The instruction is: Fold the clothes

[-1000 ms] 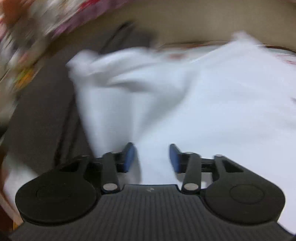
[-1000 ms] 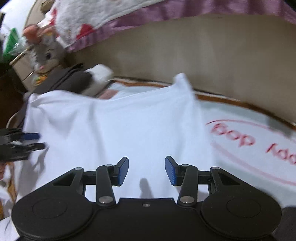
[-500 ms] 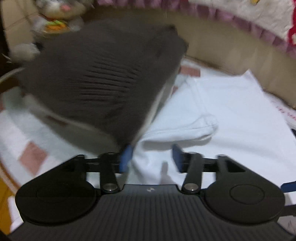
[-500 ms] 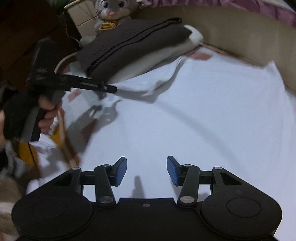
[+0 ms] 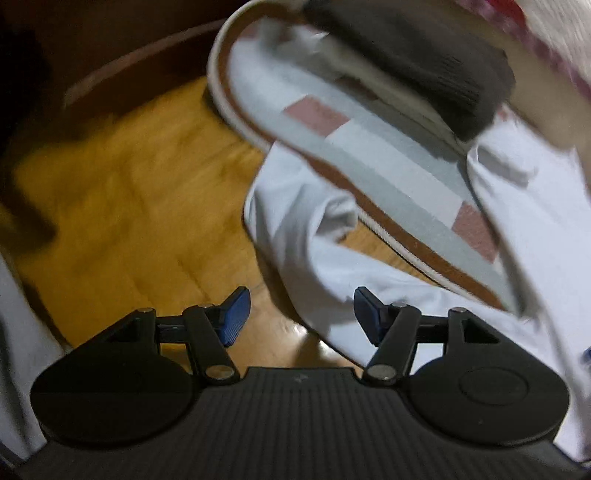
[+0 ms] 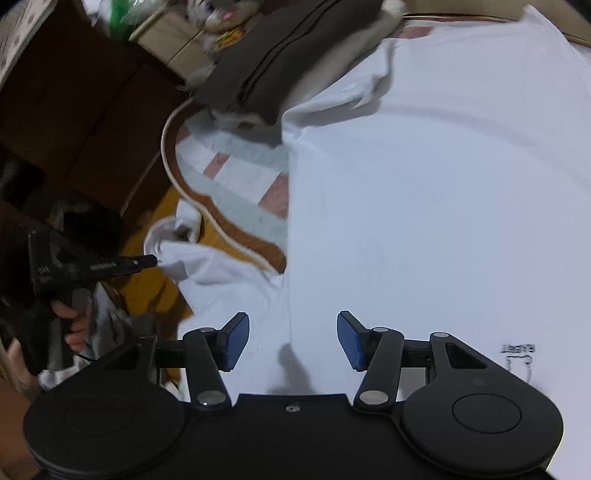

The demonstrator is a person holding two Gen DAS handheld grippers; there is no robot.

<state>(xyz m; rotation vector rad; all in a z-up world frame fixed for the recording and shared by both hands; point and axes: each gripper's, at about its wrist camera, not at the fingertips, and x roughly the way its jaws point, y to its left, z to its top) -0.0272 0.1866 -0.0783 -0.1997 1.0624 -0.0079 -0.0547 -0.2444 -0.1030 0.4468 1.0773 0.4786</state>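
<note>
— Two tongs, both mine; what does each one hold?

— Nothing. My left gripper (image 5: 301, 314) has its blue pads (image 5: 234, 315) spreading, unclenched, over the wooden floor (image 5: 129, 192); white cloth lies past them, but whether any sits between them I cannot tell. My right gripper (image 6: 293, 341) is likewise widening, released, hovering above the white T-shirt (image 6: 443, 177) with no cloth pinched.

— Where does the shirt lie?

— Spread flat on the patterned mat (image 6: 236, 173); its sleeve (image 6: 207, 262) hangs off the mat's brown edge toward the floor, beside the left gripper's tip. A small printed mark (image 6: 519, 356) shows near my right finger.

— And farther out?

— One folded dark sweater (image 6: 280, 62) rests at the mat's far end, touching the shirt's upper corner; a plush toy (image 6: 218, 14) sits behind it.
</note>
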